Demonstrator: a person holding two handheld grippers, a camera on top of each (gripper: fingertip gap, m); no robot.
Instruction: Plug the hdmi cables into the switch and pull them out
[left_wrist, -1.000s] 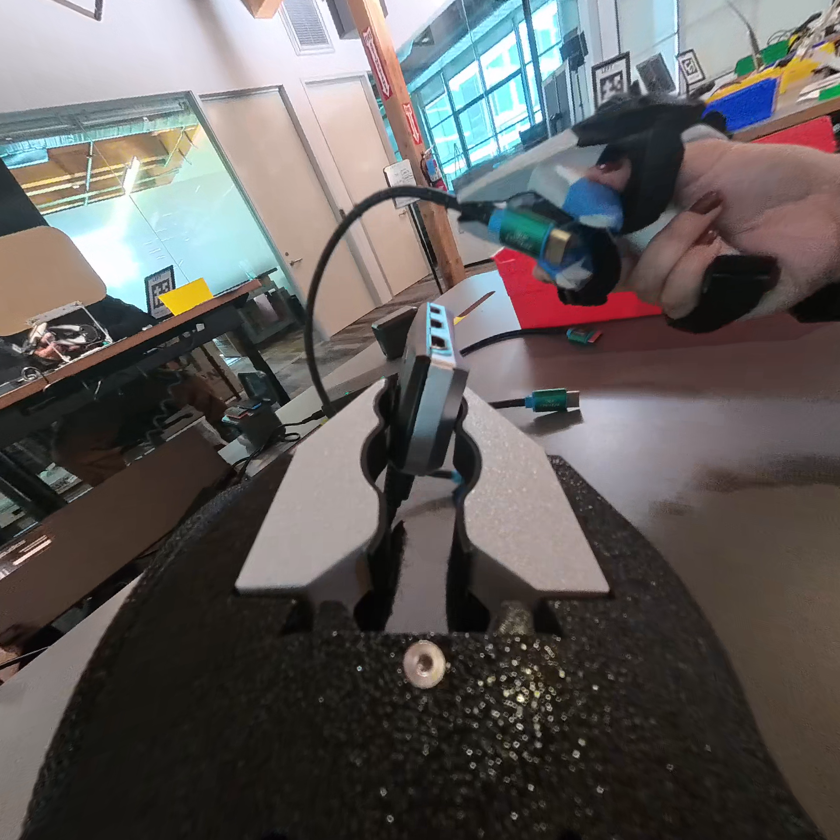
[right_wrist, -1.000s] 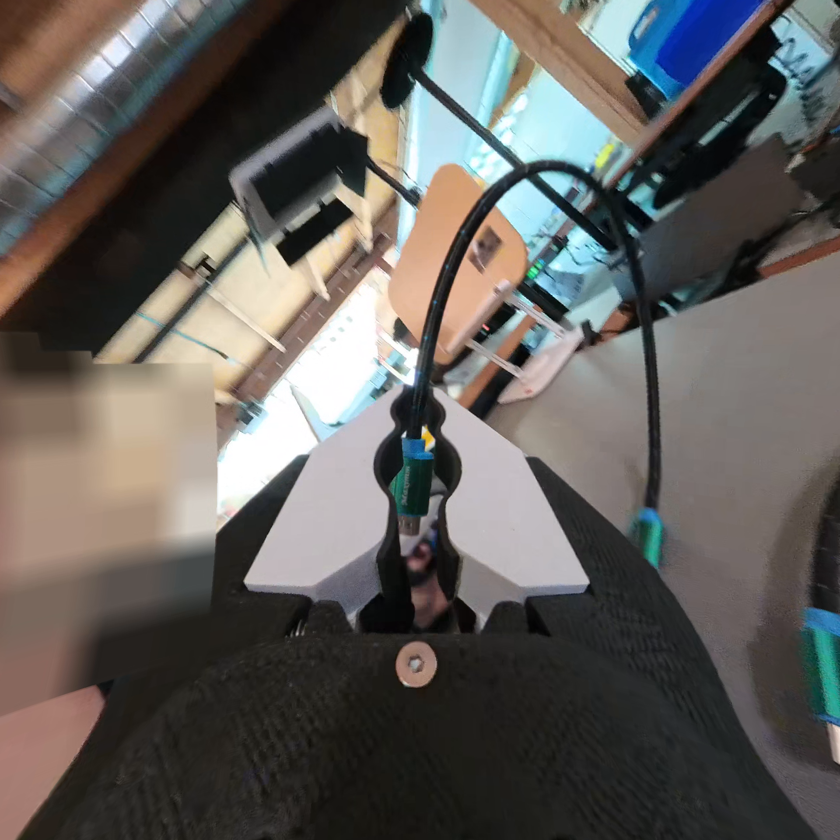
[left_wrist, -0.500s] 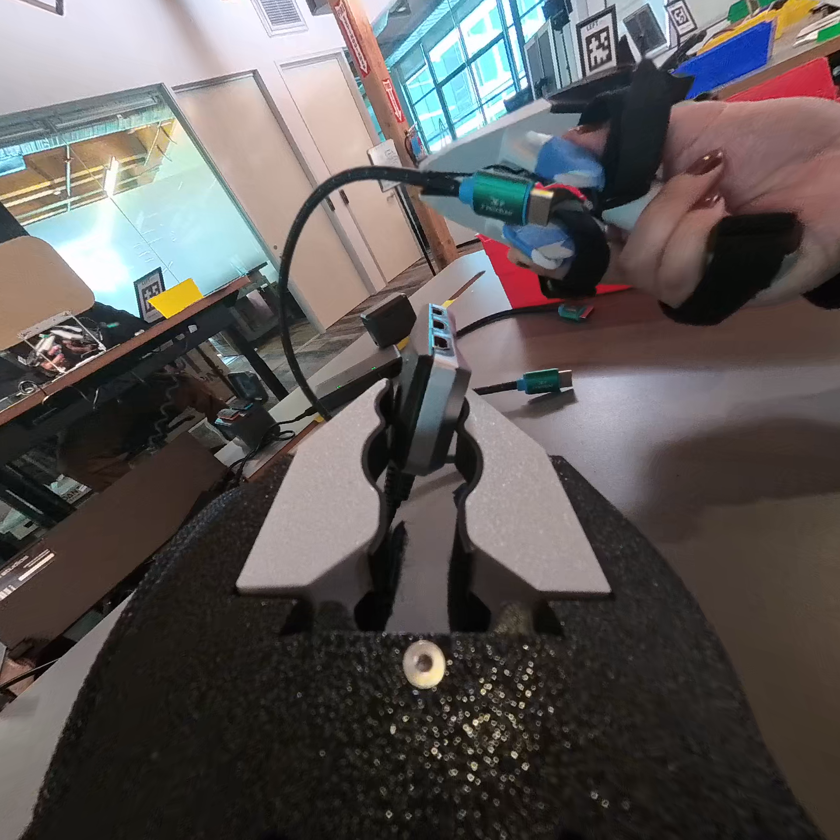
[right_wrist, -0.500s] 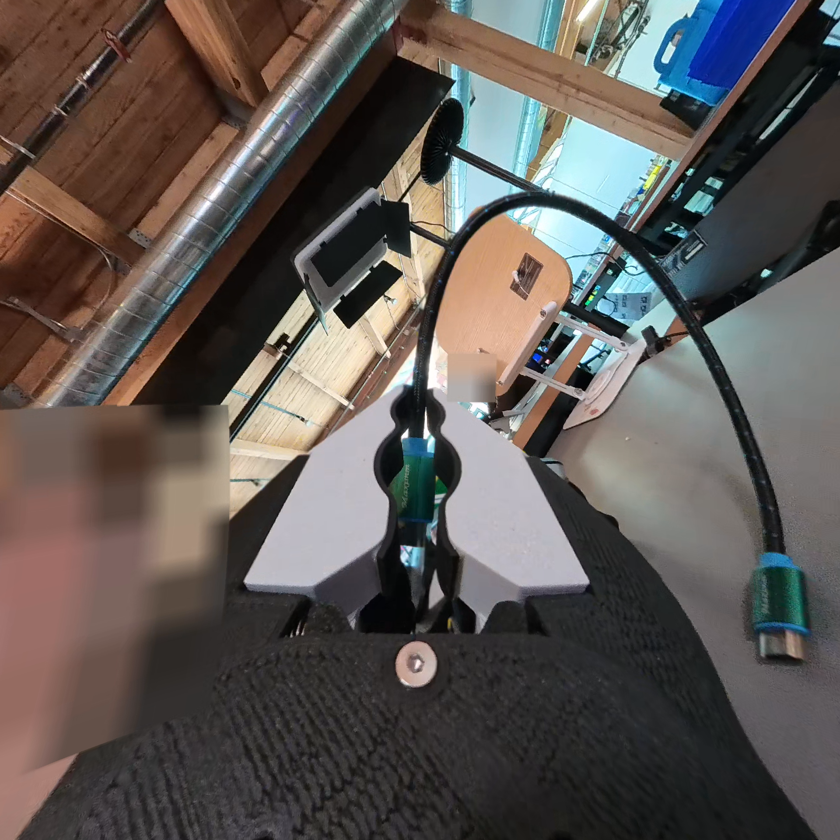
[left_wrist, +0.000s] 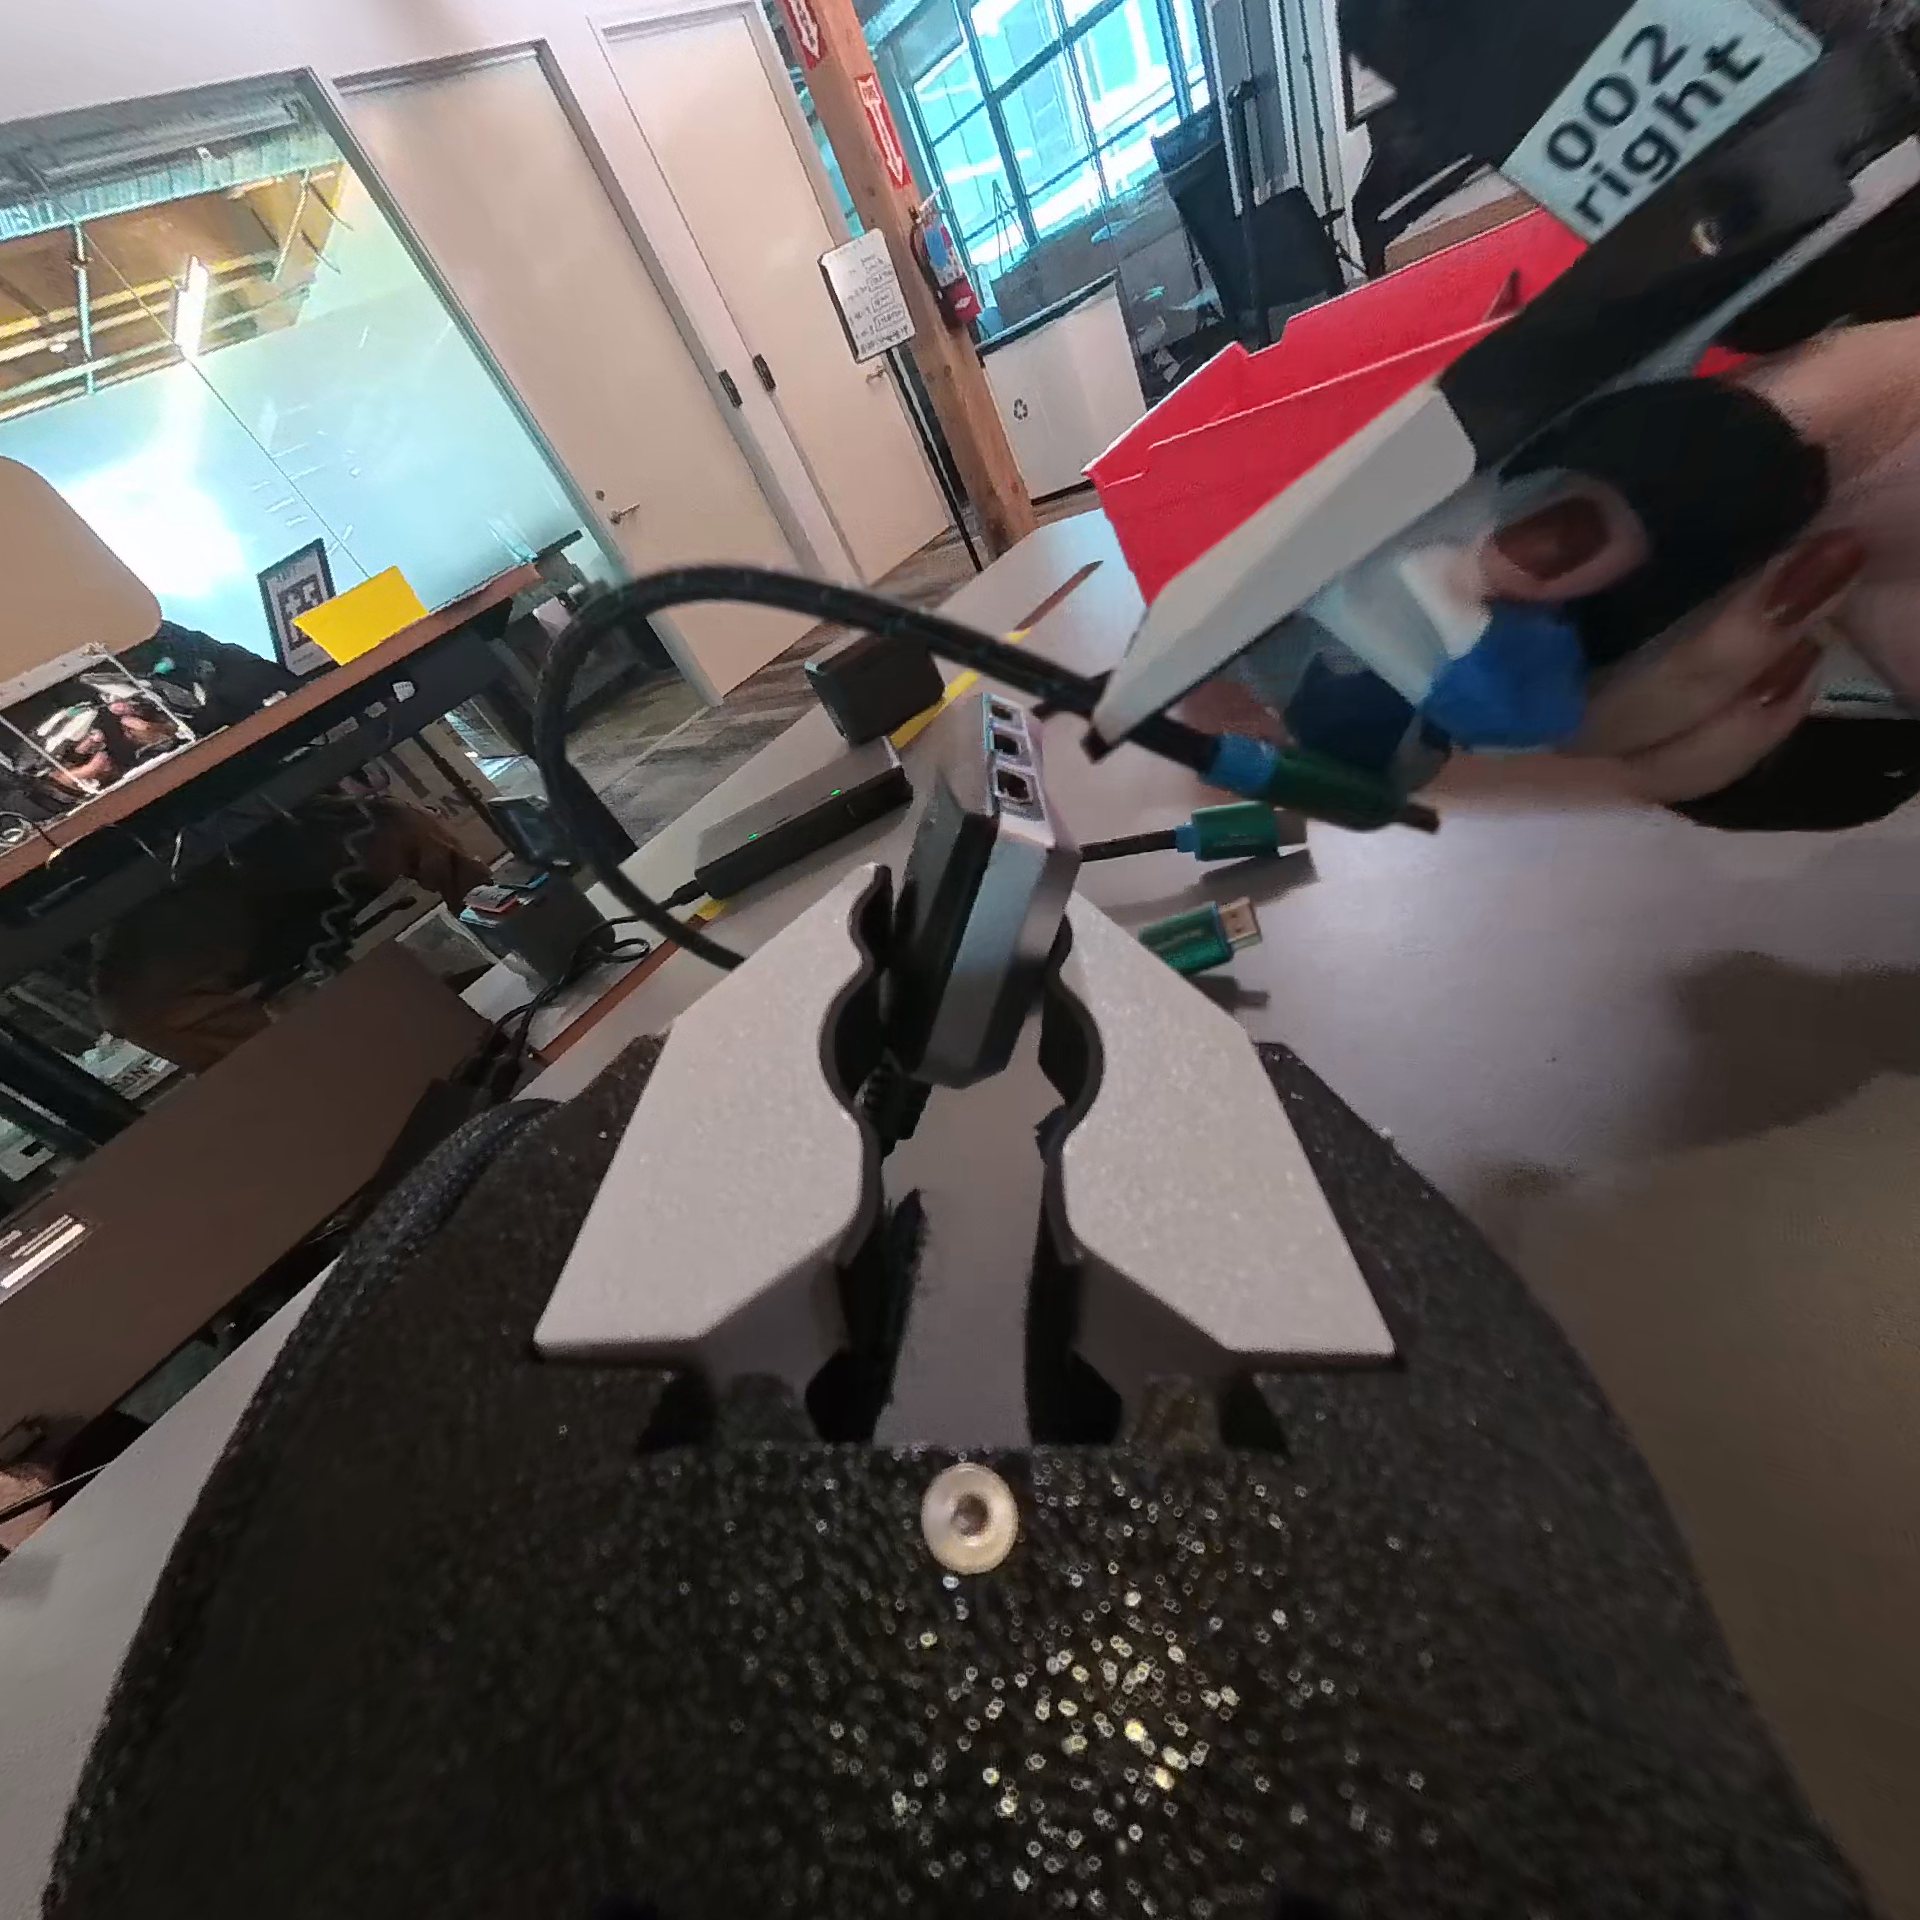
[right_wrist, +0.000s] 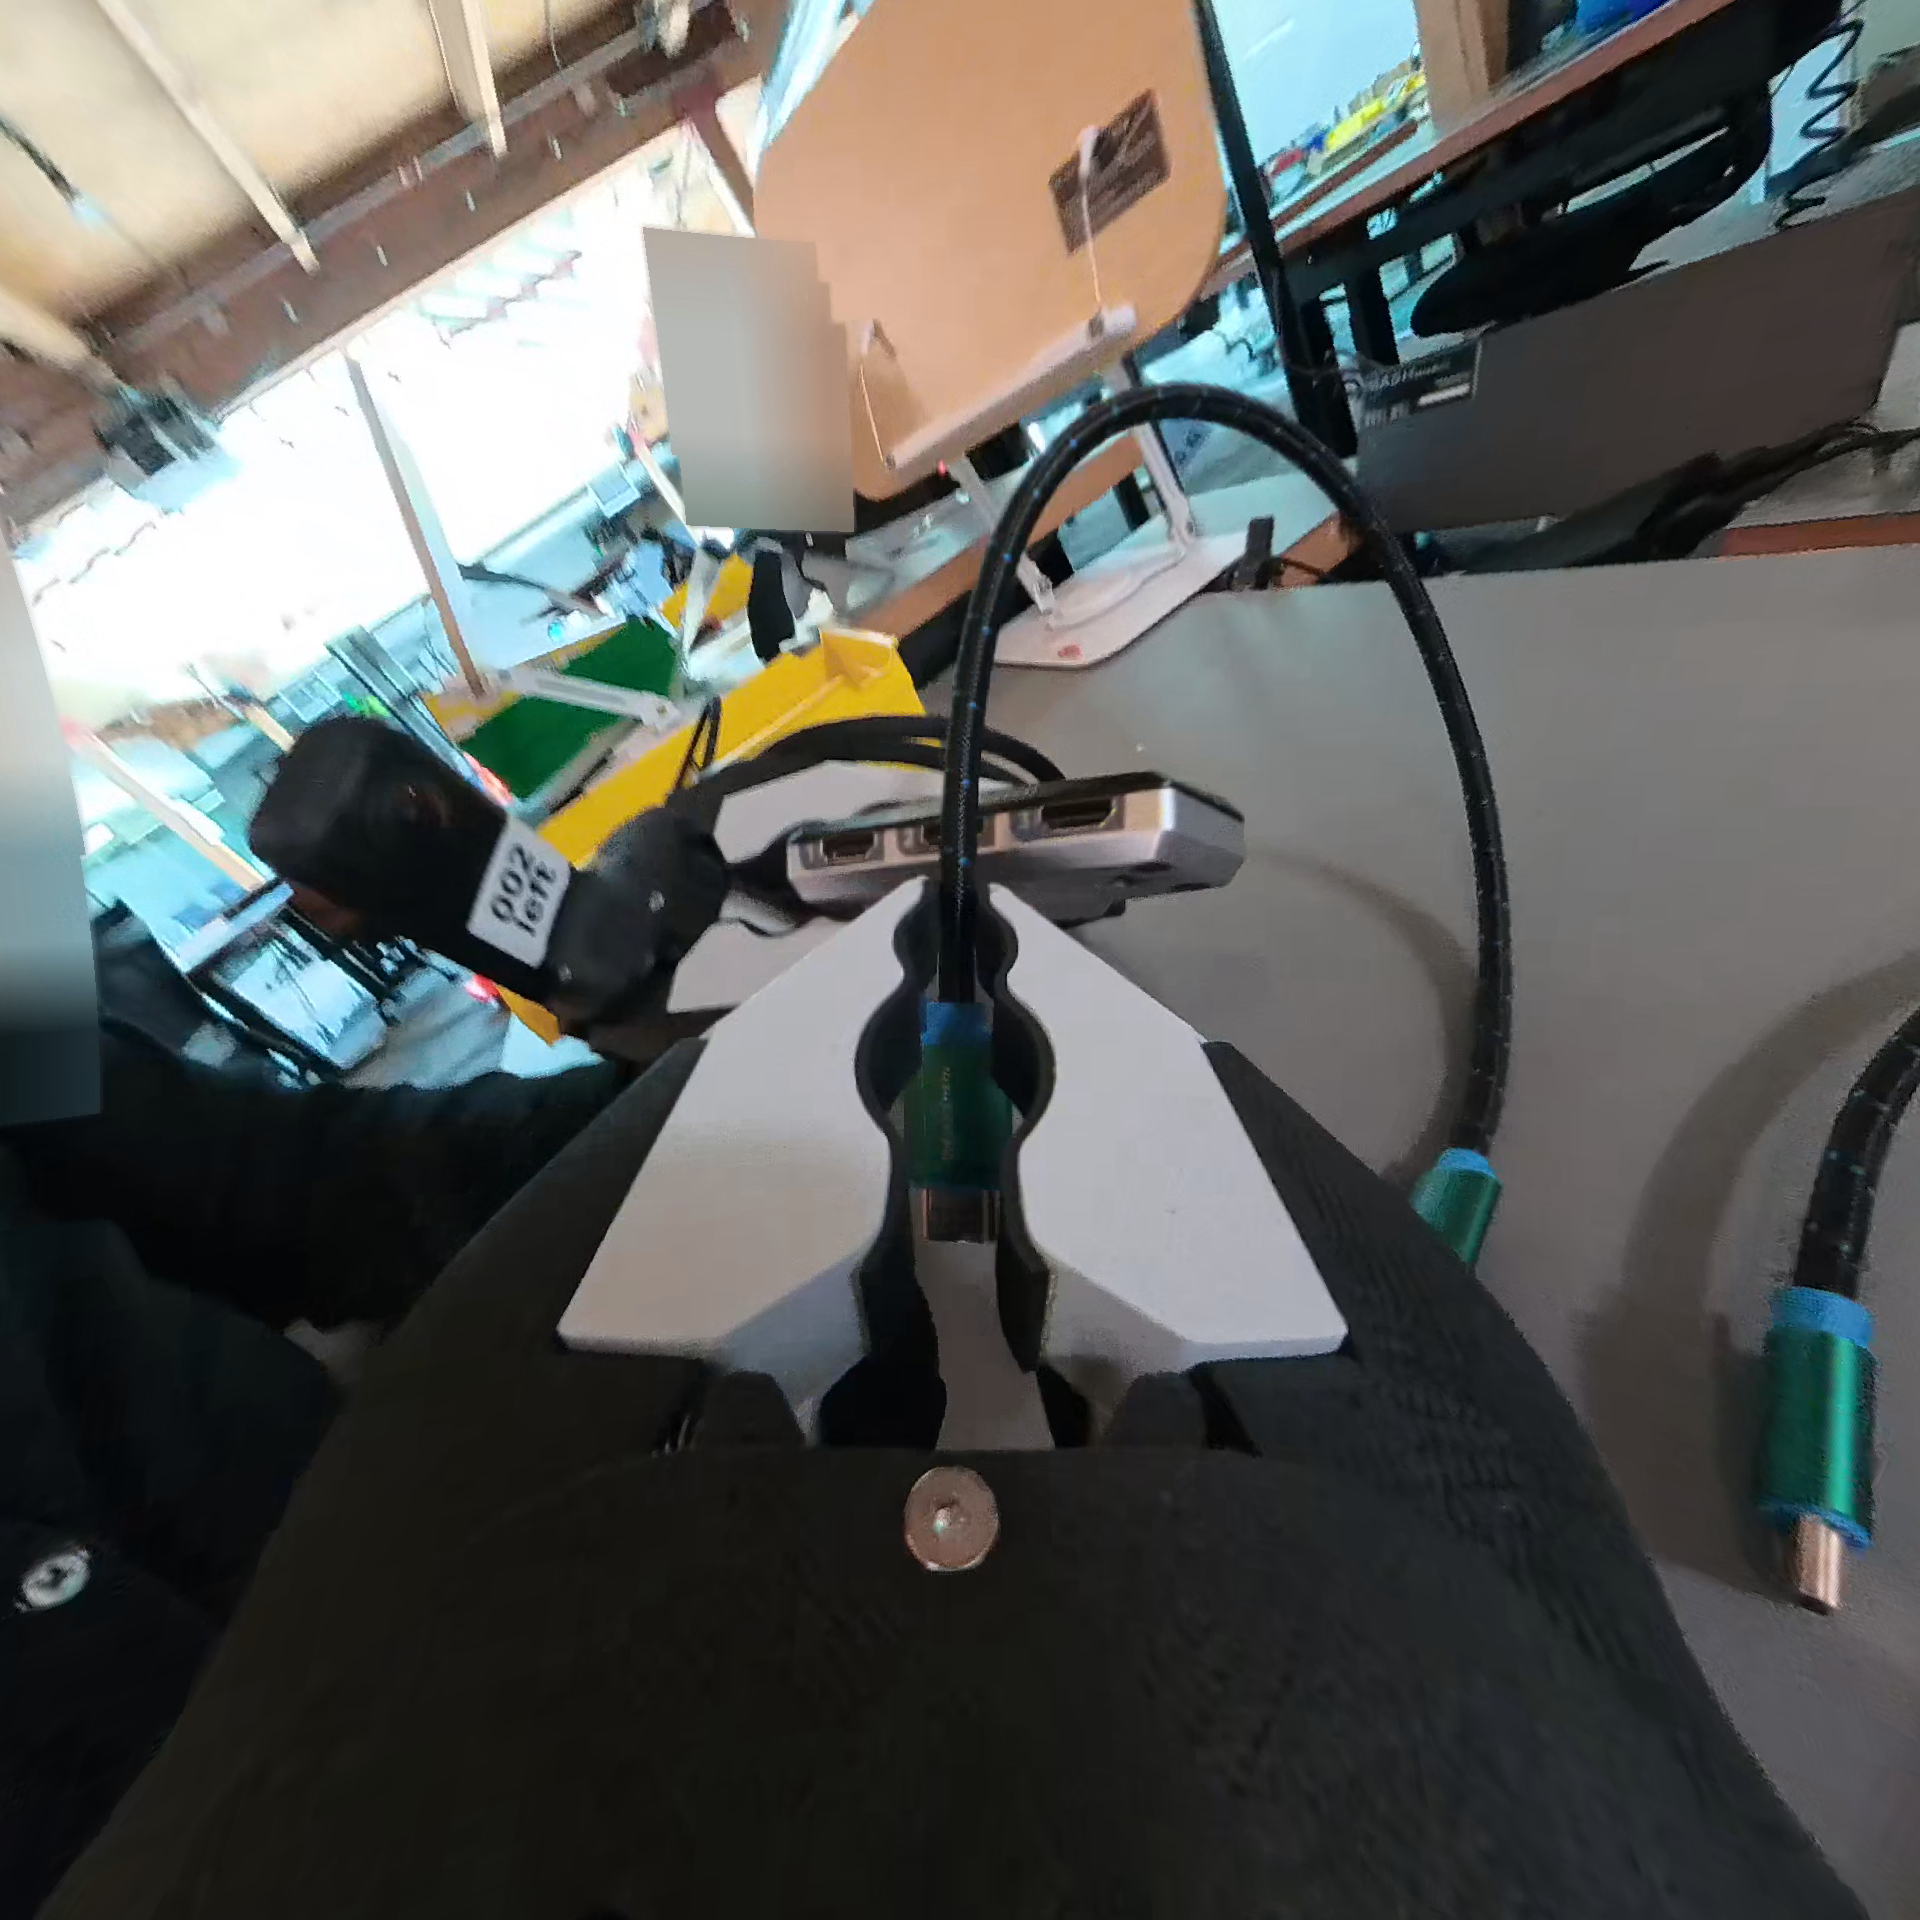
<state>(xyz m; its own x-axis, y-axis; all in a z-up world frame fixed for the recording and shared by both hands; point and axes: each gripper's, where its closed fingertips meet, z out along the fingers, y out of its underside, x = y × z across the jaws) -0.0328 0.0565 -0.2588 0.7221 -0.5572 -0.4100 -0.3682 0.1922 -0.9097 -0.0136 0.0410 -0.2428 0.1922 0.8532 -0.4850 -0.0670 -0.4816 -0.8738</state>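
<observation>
A: Switch (left_wrist: 987, 935) location?

B: Clamped on edge between the jaws of the left gripper (left_wrist: 961, 977), raised above the tabletop (left_wrist: 1558, 1091). Both fingers (left_wrist: 748, 1122) press its flat faces. Its row of three ports faces the right gripper, and all three are unoccupied.

A: Items on the tabletop, left to right?

B: A flat black box (left_wrist: 800, 821) with a green light, then two loose green plugs: one (left_wrist: 1231, 831) farther off, one (left_wrist: 1200, 930) nearer the switch.

A: Right gripper (right_wrist: 951, 1039) condition?

B: Jaws narrow, closed on the green plug (right_wrist: 951, 1127) of a black braided cable (right_wrist: 1351, 540). The plug's metal tip points back toward the gripper body. The cable arcs up and over to its other green plug (right_wrist: 1455, 1205) beside the right finger. Another plug (right_wrist: 1813, 1444) lies farther right.

A: Plug-to-switch relation?

B: Near, apart, not inserted.
</observation>
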